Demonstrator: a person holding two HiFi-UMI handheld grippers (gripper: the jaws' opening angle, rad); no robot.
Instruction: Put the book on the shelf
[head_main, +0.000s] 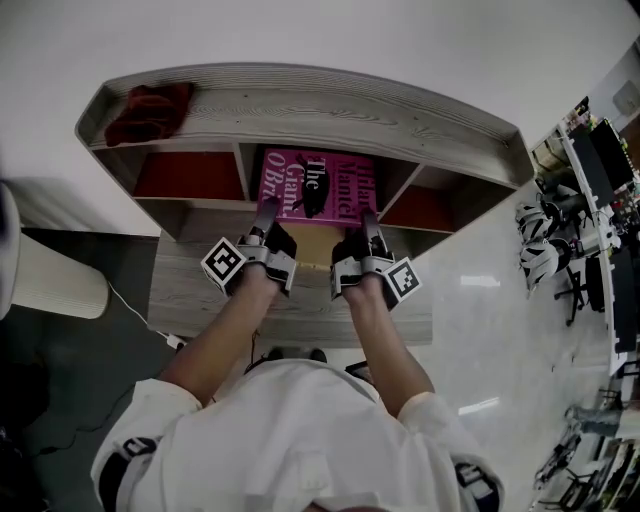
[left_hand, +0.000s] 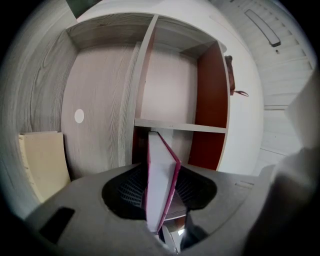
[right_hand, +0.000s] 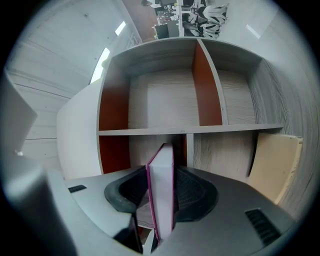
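Book (head_main: 316, 185) held flat, pink cover up, at the middle bay of the shelf (head_main: 330, 100); only head view shows that. Left tongs (head_main: 268, 215) and right tongs (head_main: 370, 218) clamp its near edge. Gripper views add the page edge pinched between pads and a beige board (right_hand: 272, 160) leaning in a bay.
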